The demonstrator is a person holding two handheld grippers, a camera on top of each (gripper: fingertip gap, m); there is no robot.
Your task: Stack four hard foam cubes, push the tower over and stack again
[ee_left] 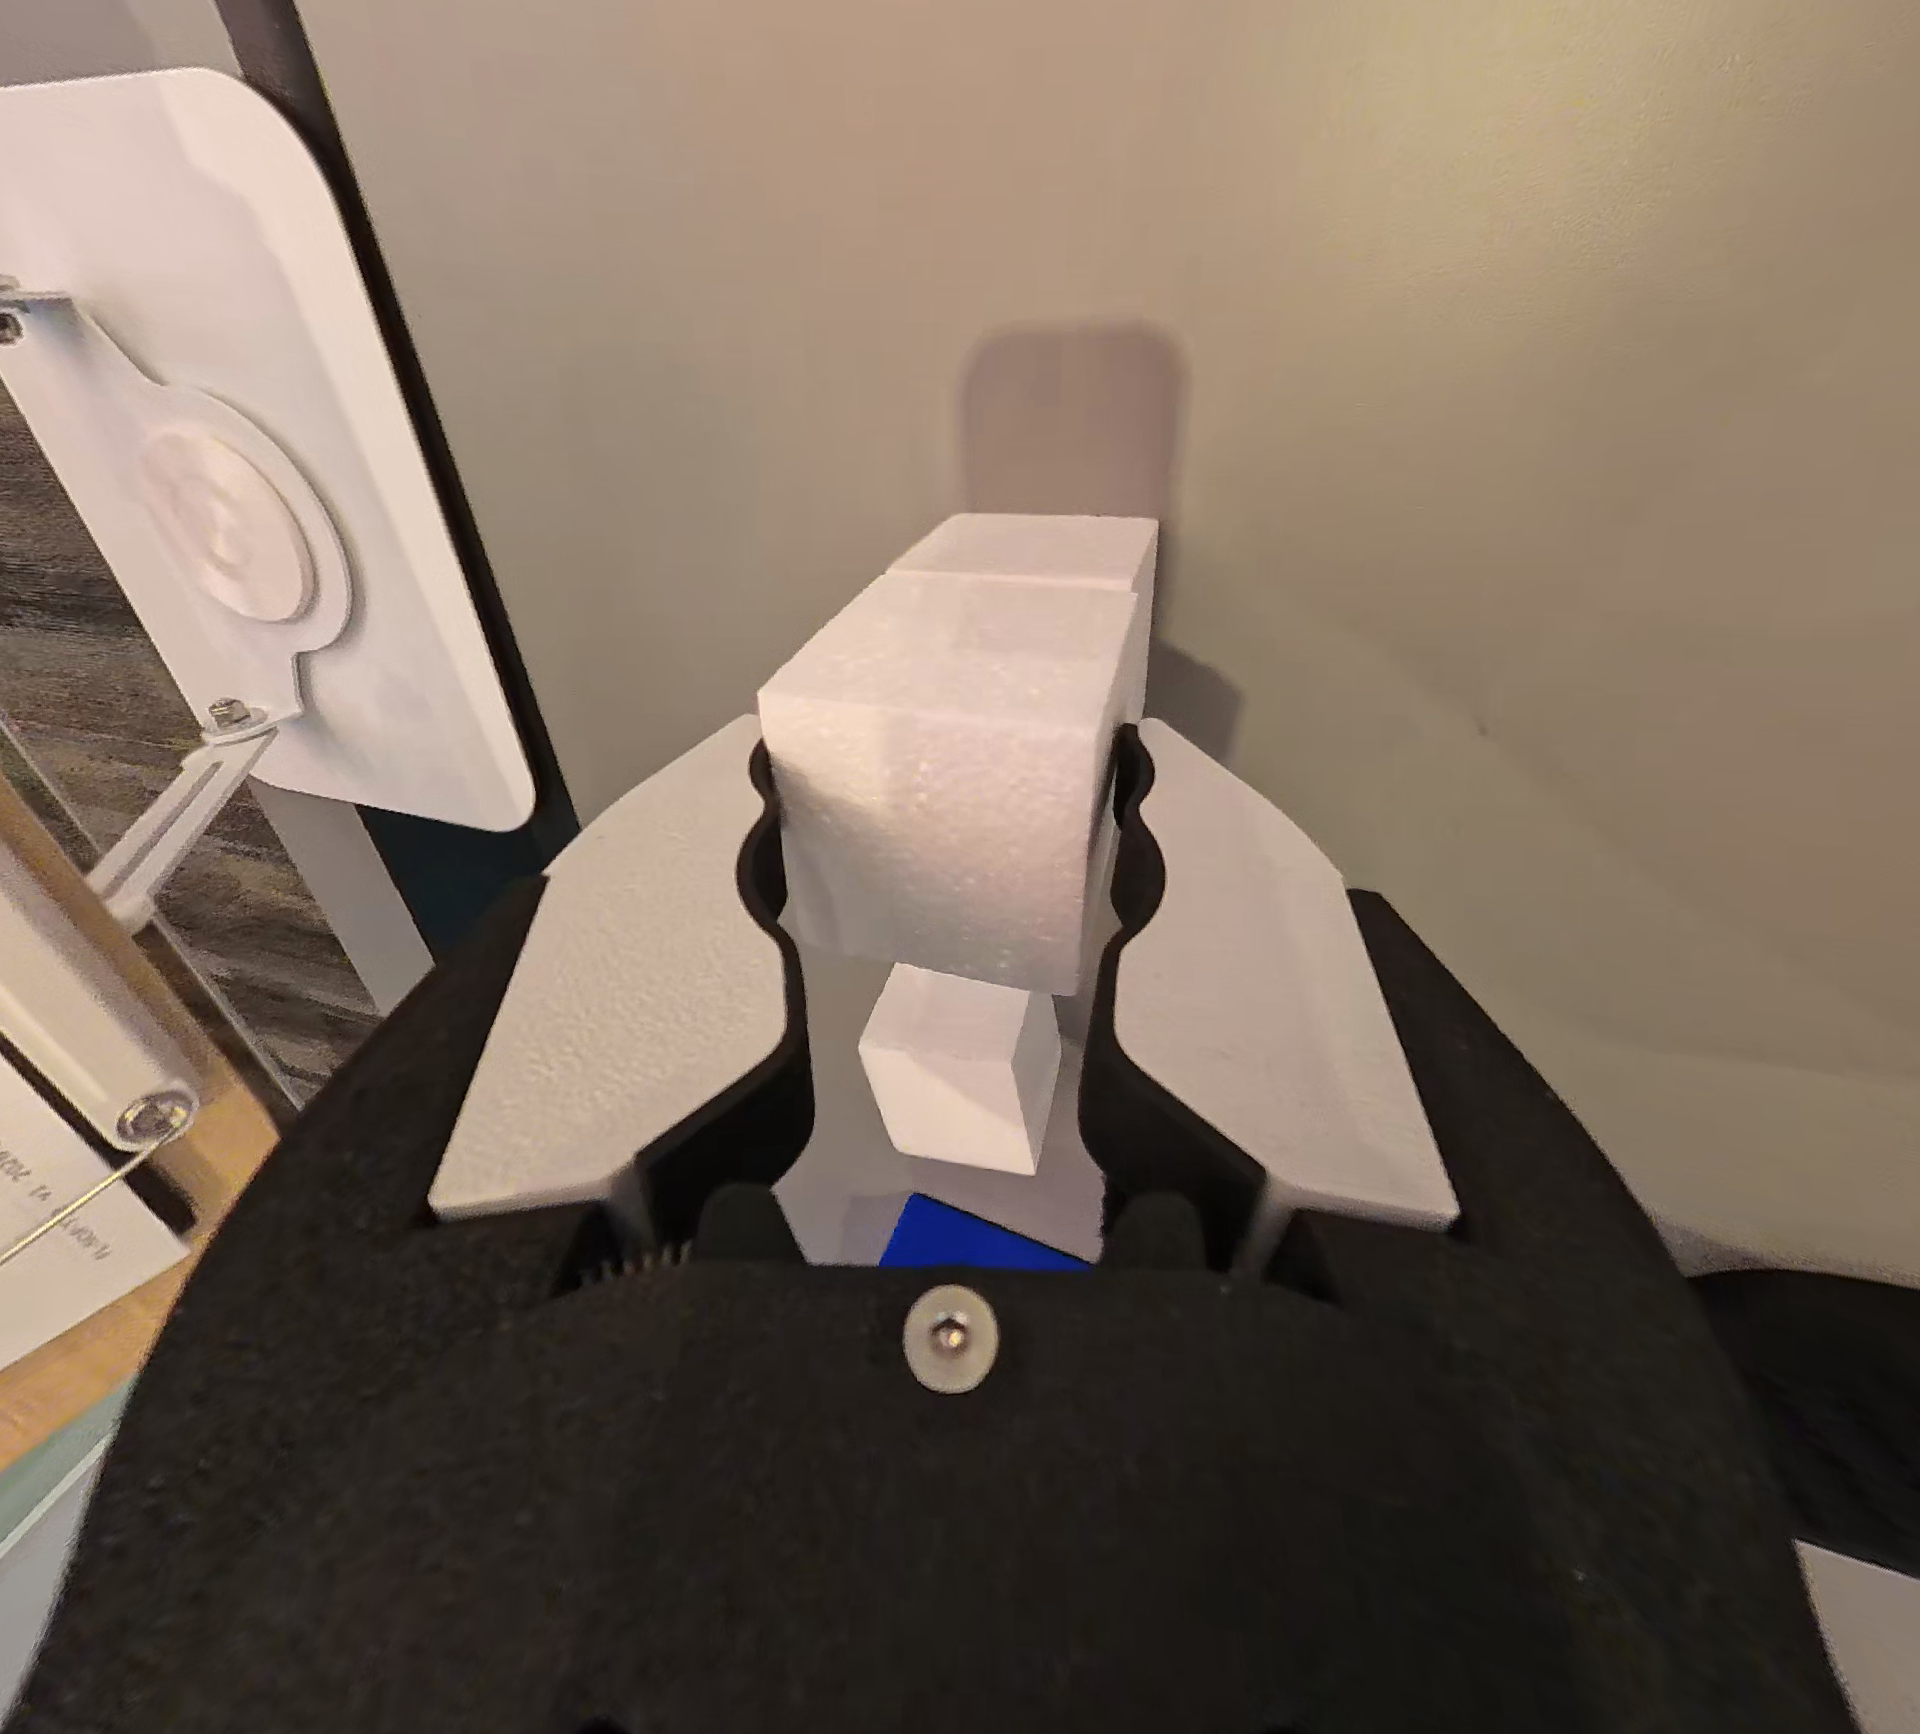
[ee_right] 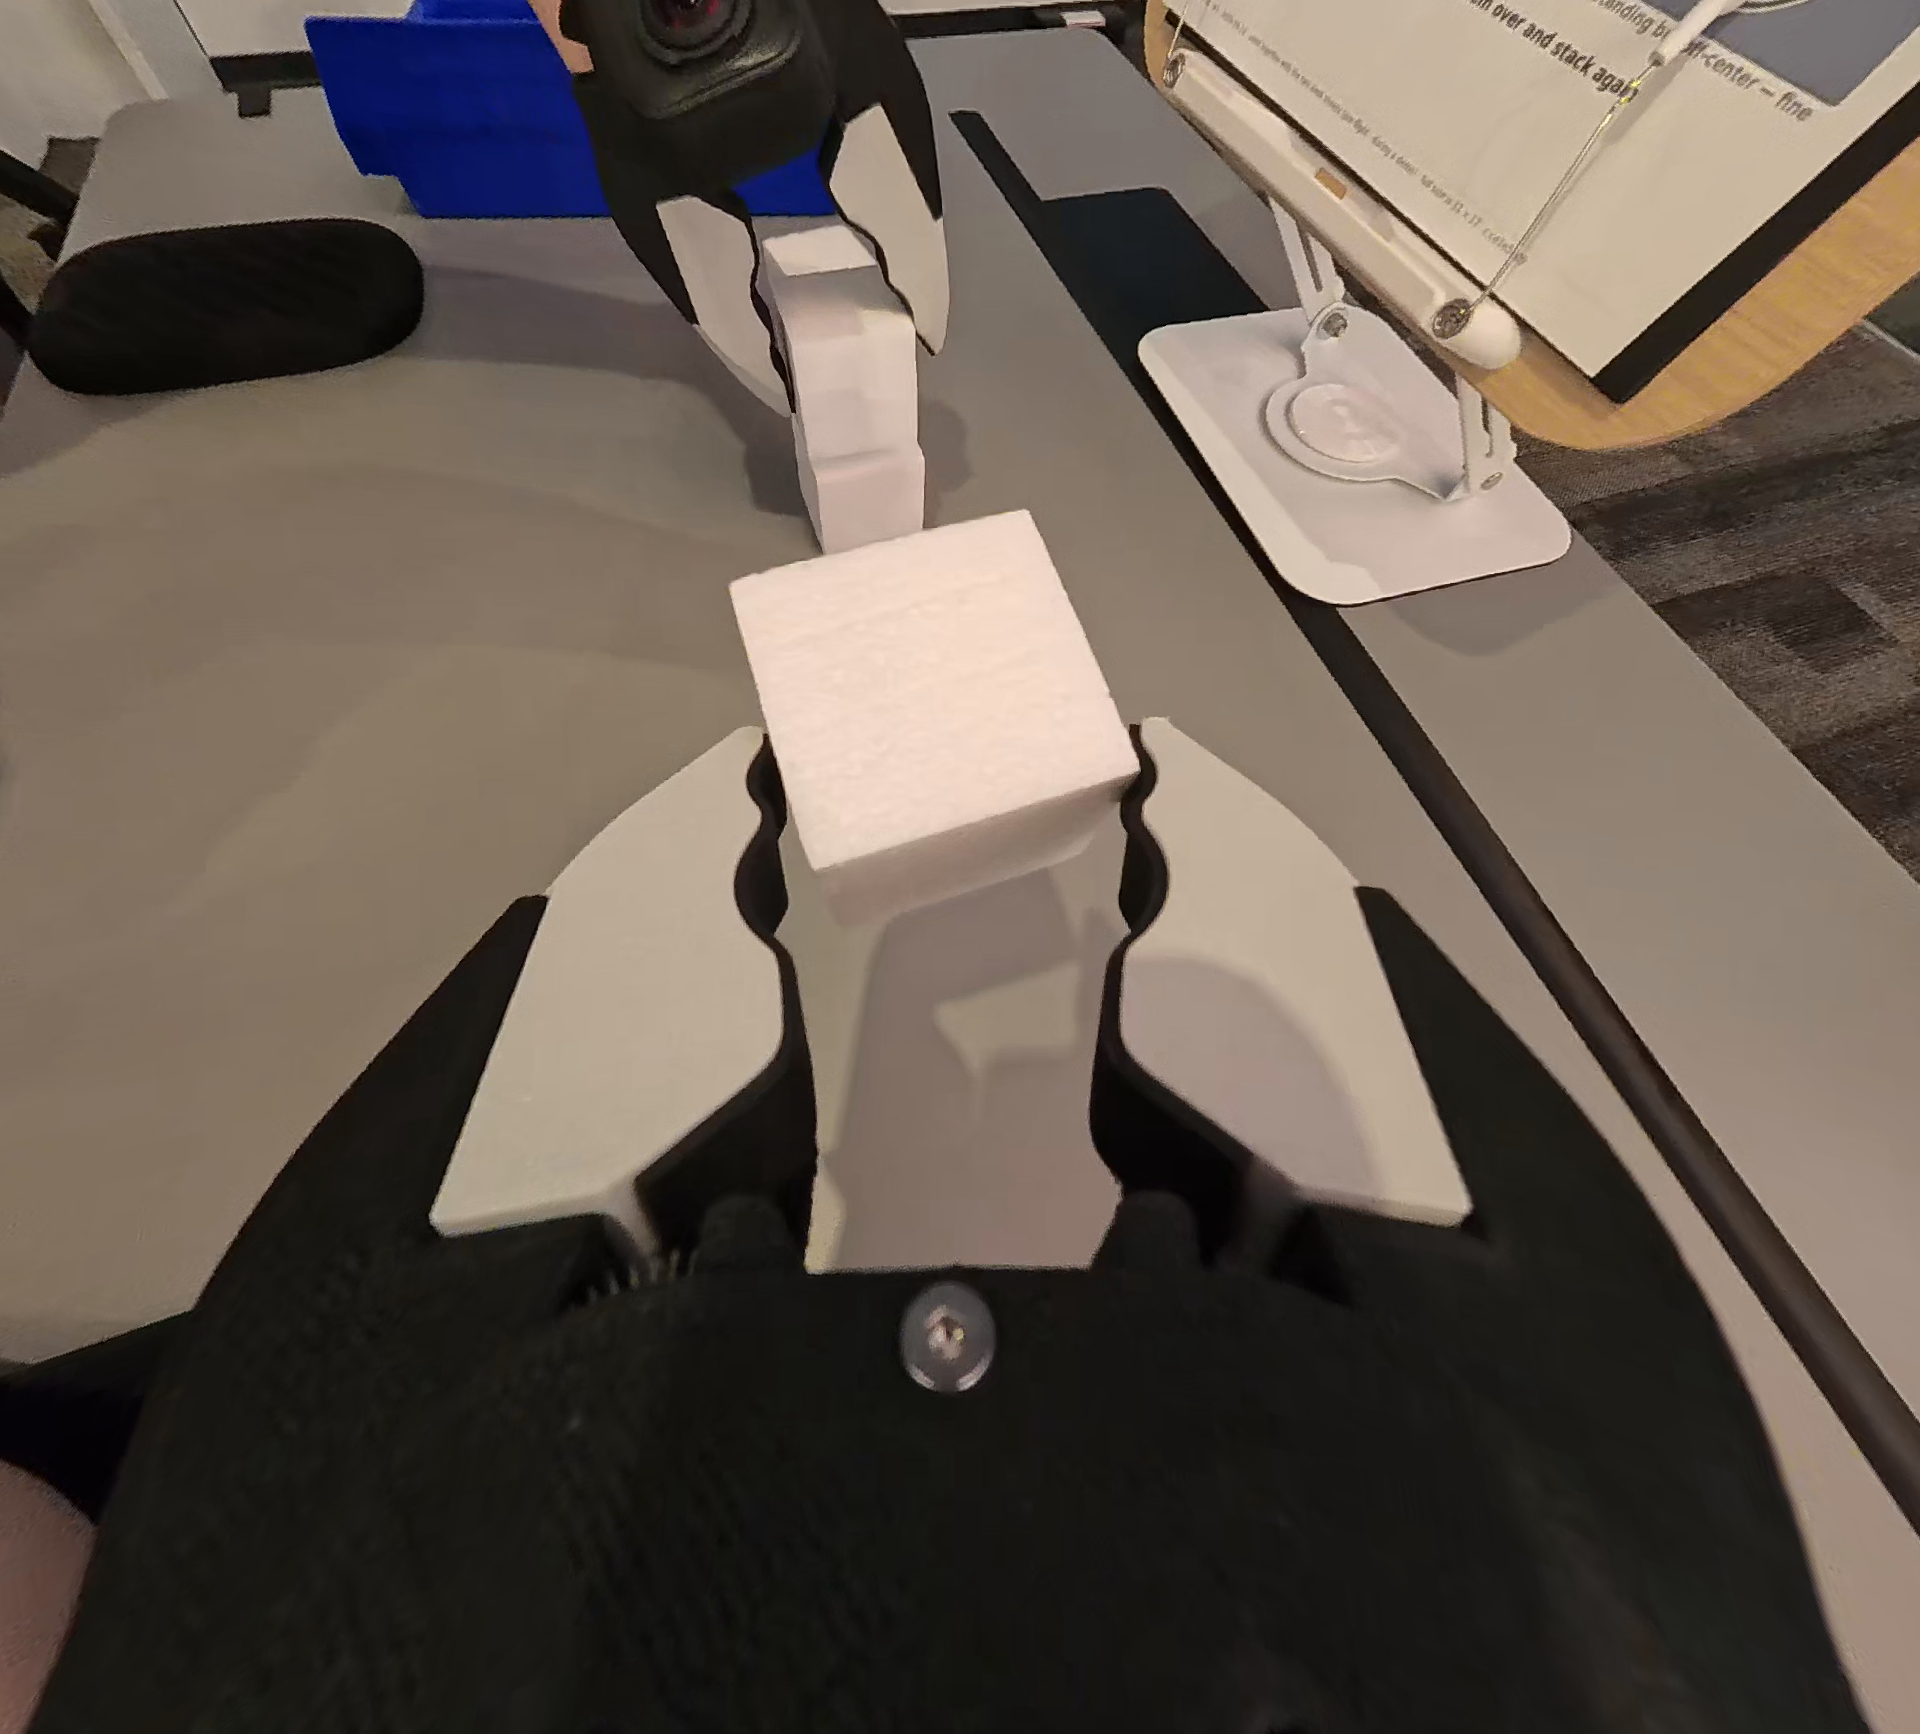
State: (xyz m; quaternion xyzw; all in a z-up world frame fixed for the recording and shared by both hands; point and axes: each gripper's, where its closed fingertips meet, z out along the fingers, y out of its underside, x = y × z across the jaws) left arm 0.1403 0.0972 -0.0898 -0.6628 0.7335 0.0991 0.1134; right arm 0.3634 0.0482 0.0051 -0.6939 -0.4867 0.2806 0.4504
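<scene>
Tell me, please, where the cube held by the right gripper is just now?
In the right wrist view, the held cube sits centre frame, just off the grey table, slightly in front of the tower.

Three white foam cubes (ee_right: 852,396) stacked unevenly on grey table; fourth cube (ee_right: 925,697) held apart.

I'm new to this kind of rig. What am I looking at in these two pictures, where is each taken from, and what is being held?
There is no robot. A person holds a hand-held gripper in each hand, and each has two fingers with a camera looking along them.

In the left wrist view, the left gripper is closed on the top cube of a small white stack.

In the right wrist view, the right gripper holds another foam cube, apparently above the grey table. Farther off is the stack under the left gripper.

A blue bin, a black pad and an instruction sheet on a white stand are also there.
</scene>
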